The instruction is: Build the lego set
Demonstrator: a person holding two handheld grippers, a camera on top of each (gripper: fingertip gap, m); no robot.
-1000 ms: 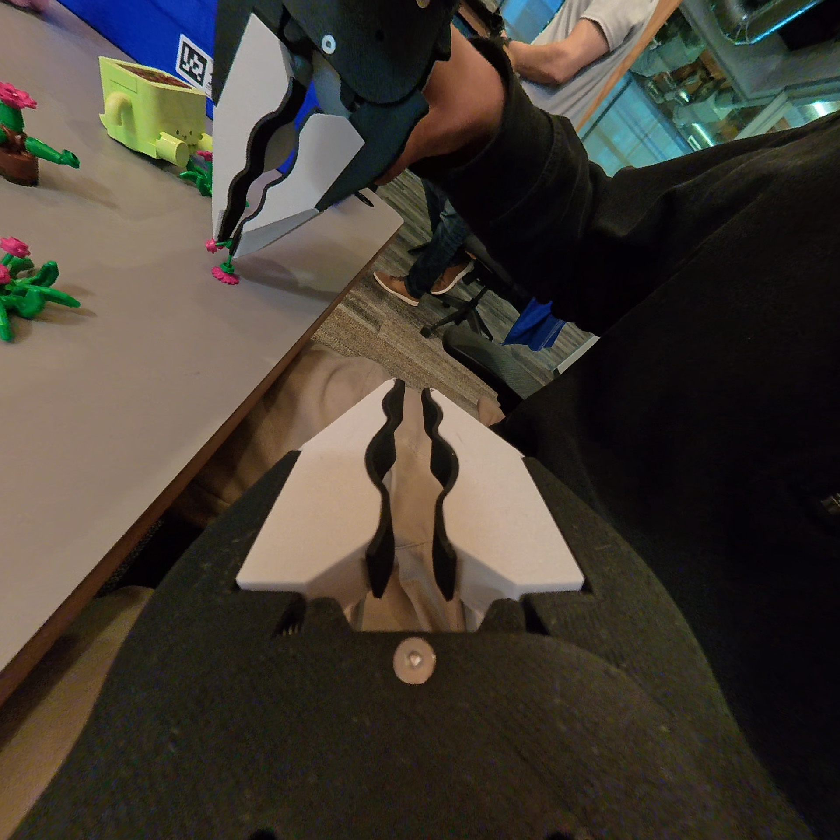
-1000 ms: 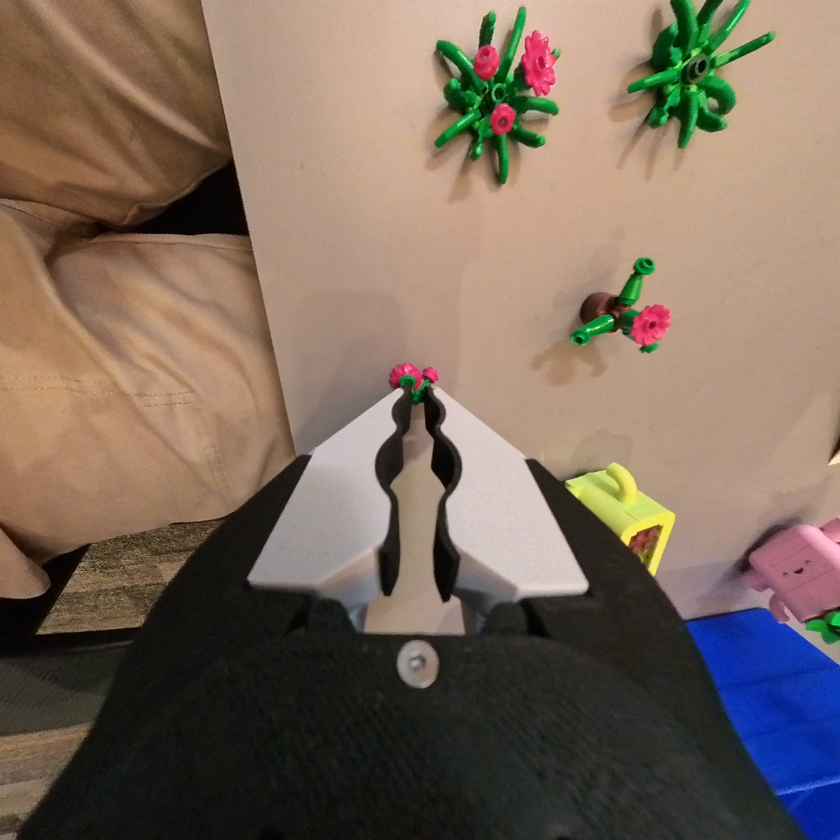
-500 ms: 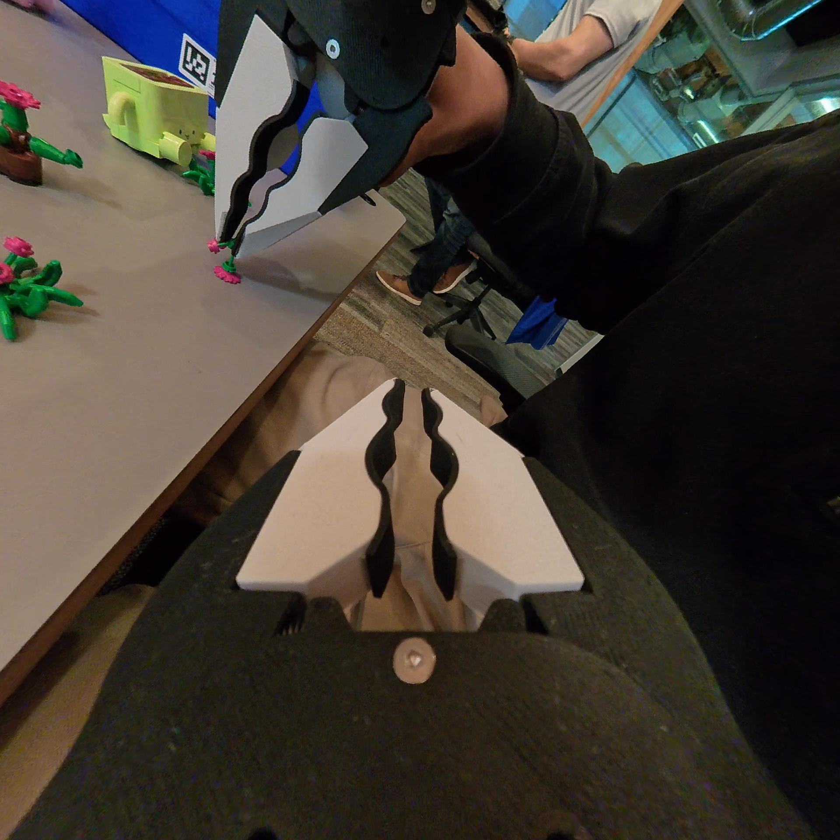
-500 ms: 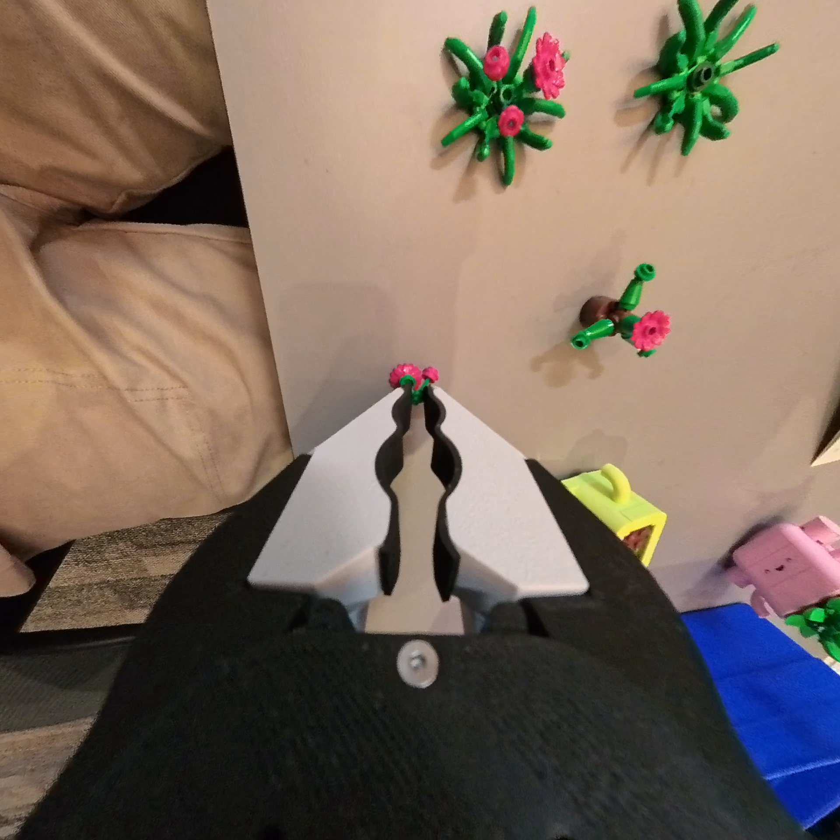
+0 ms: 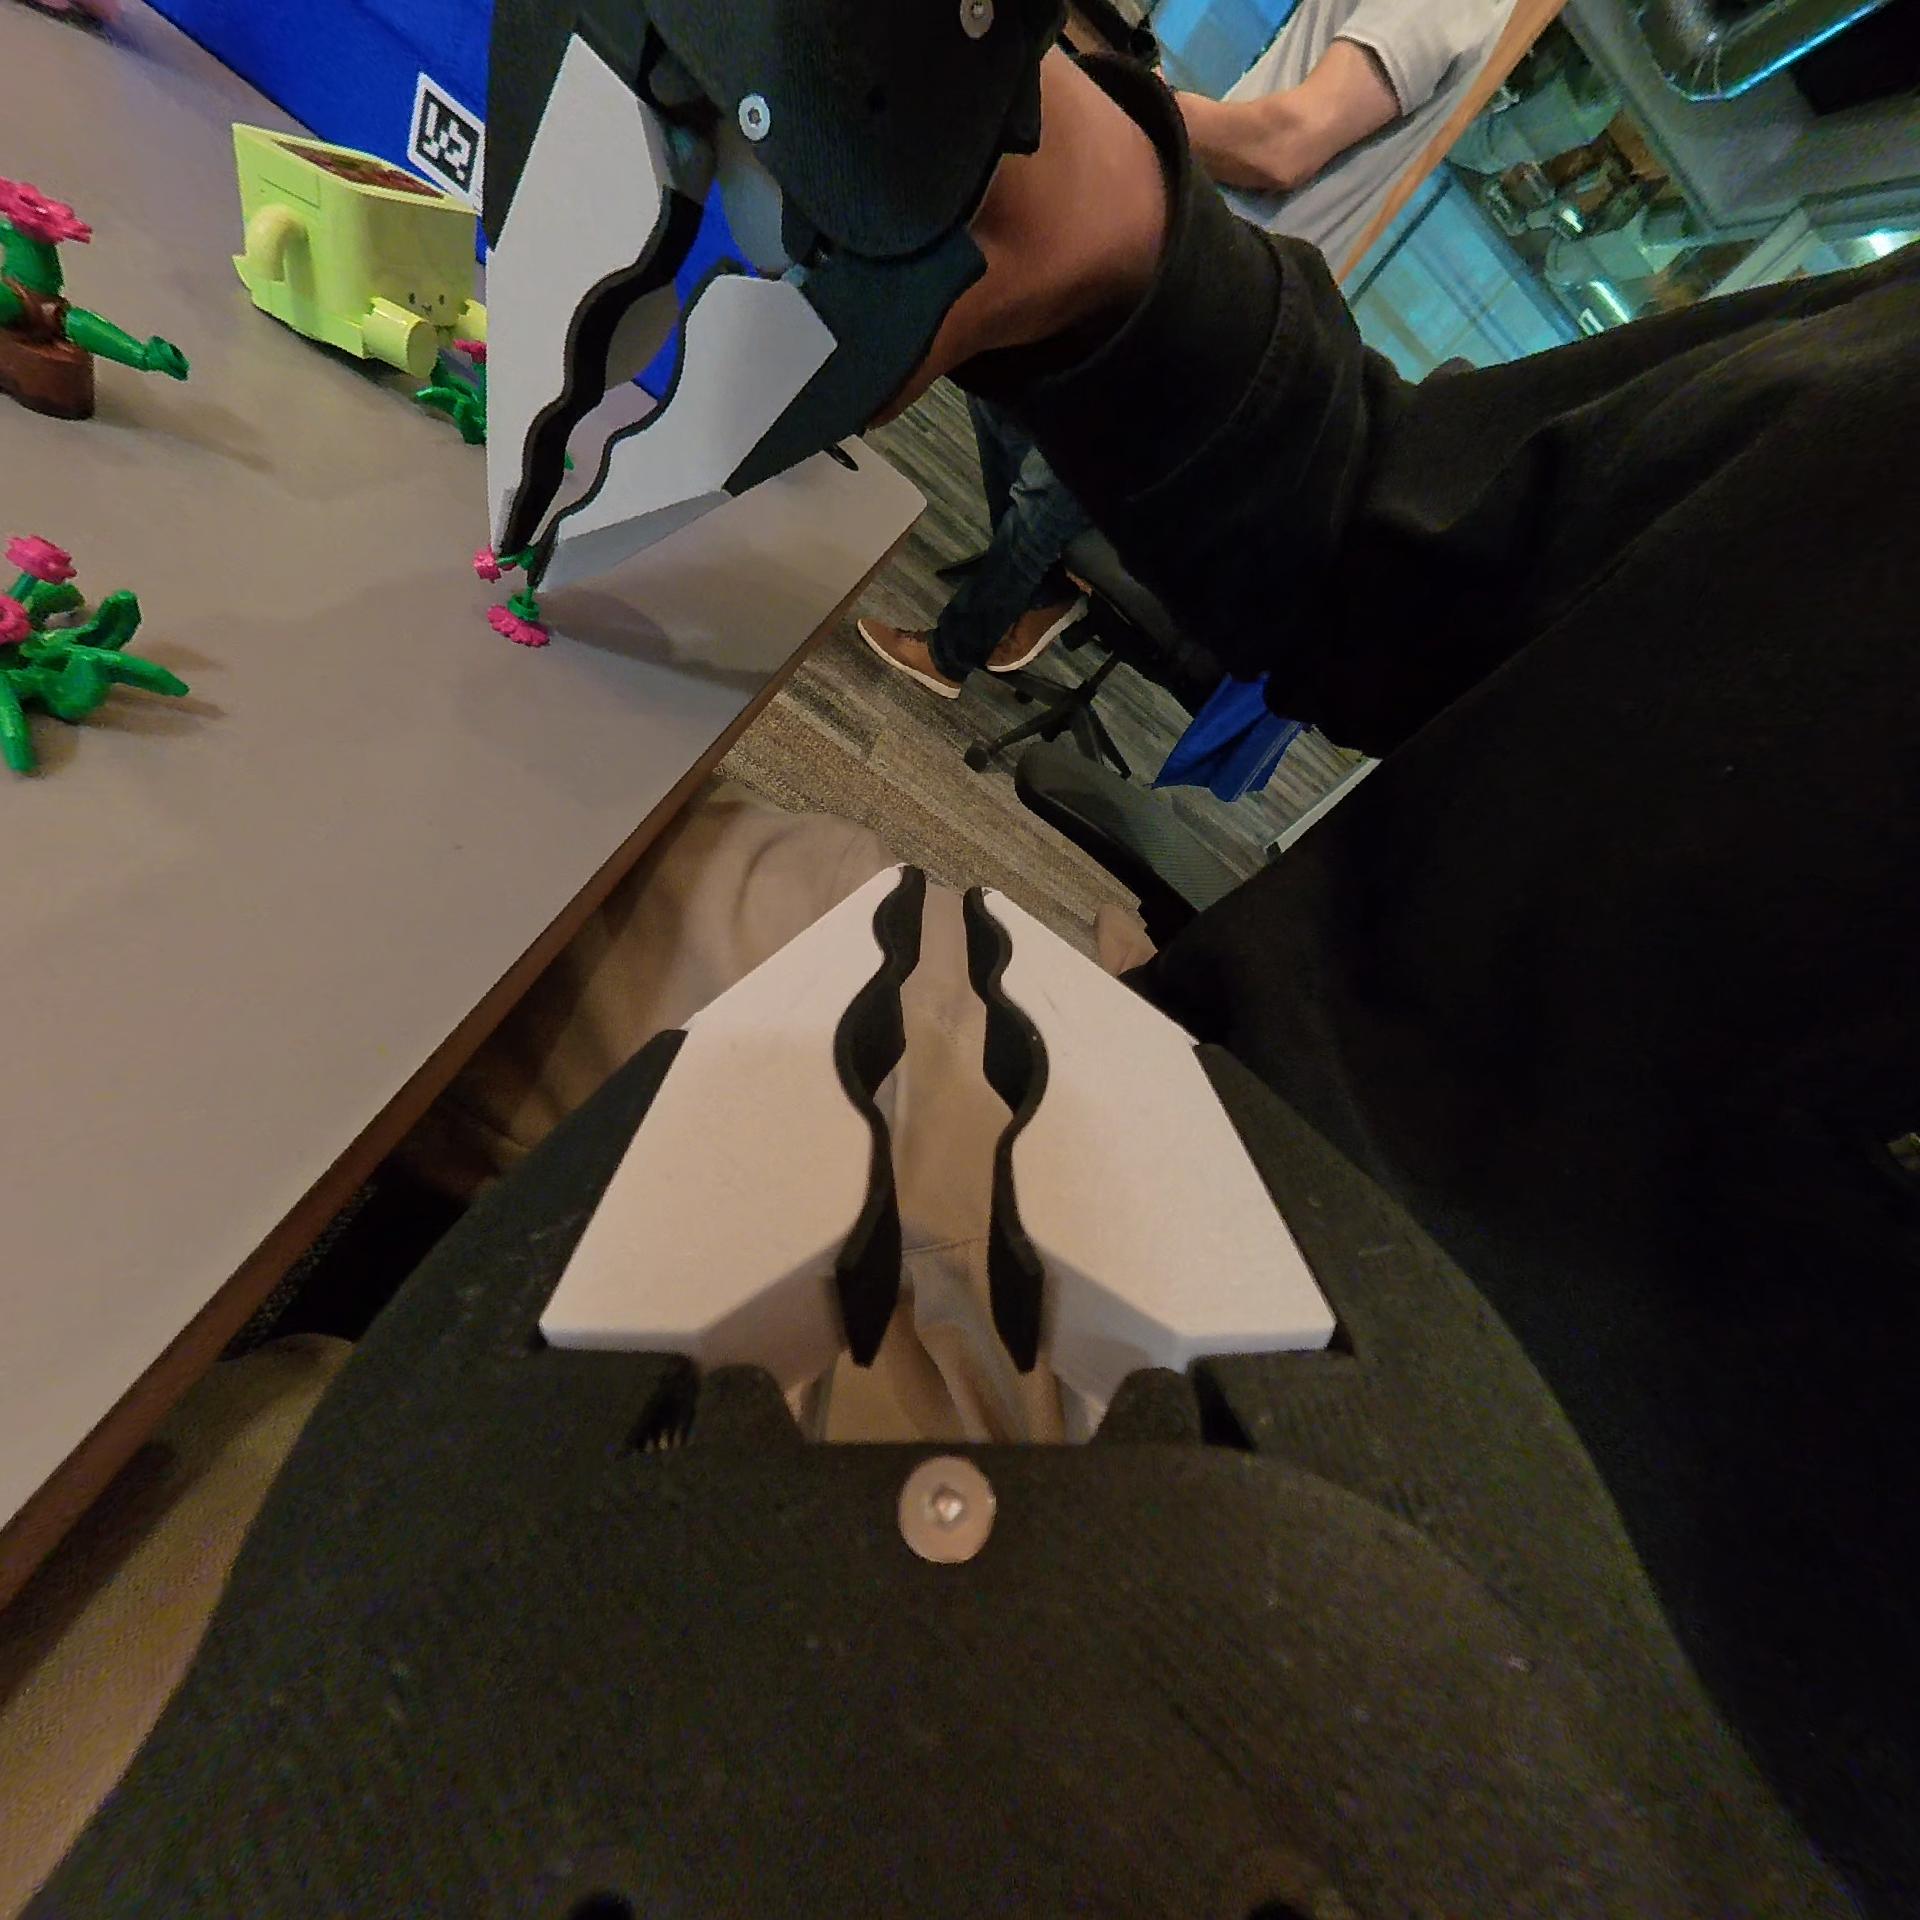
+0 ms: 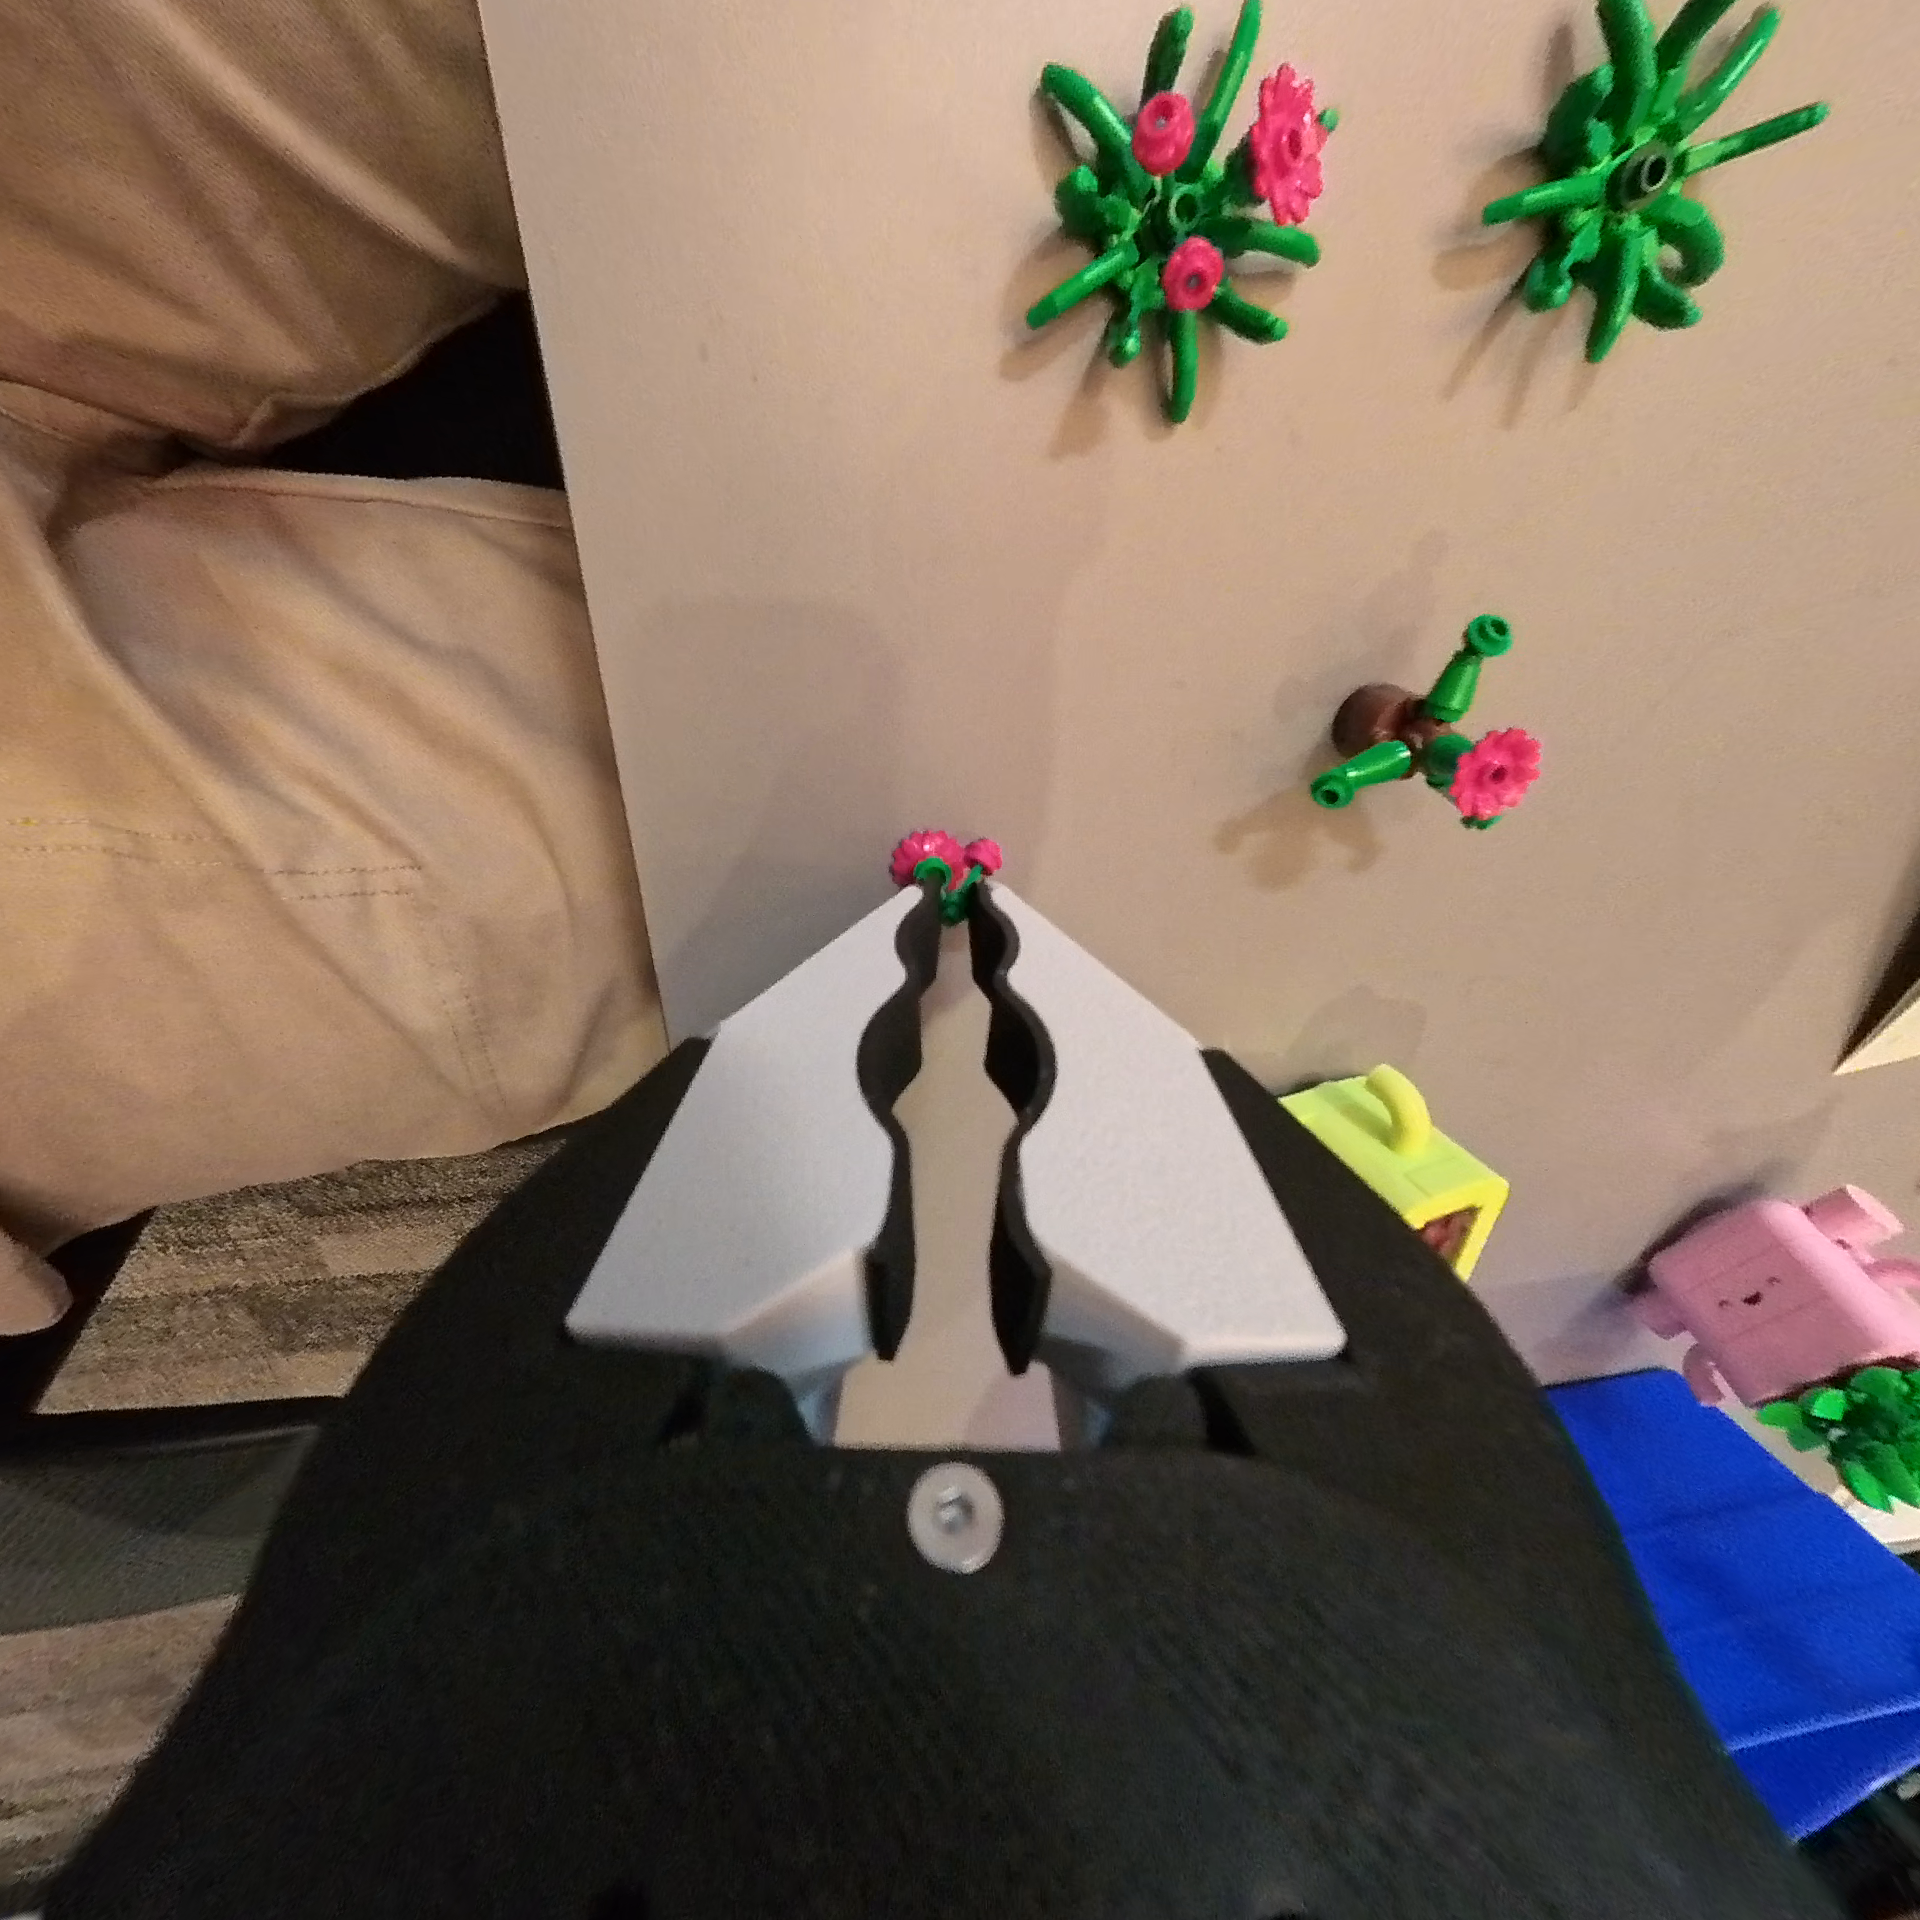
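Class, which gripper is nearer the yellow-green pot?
Right. The right gripper hangs over the table beside the yellow-green pot; the left gripper sits off the table edge.

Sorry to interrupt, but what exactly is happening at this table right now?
A person is building a lego flower set with two handheld grippers. The right gripper pinches a small pink flower sprig at the table edge, one bloom touching the surface. The left gripper waits off the table, jaws slightly apart and empty. Finished plants and pots lie nearby.

grey table [image 5: 312, 935] | blue cloth [image 6: 1766, 1621] (at table's edge) | office chair [image 5: 1091, 821]
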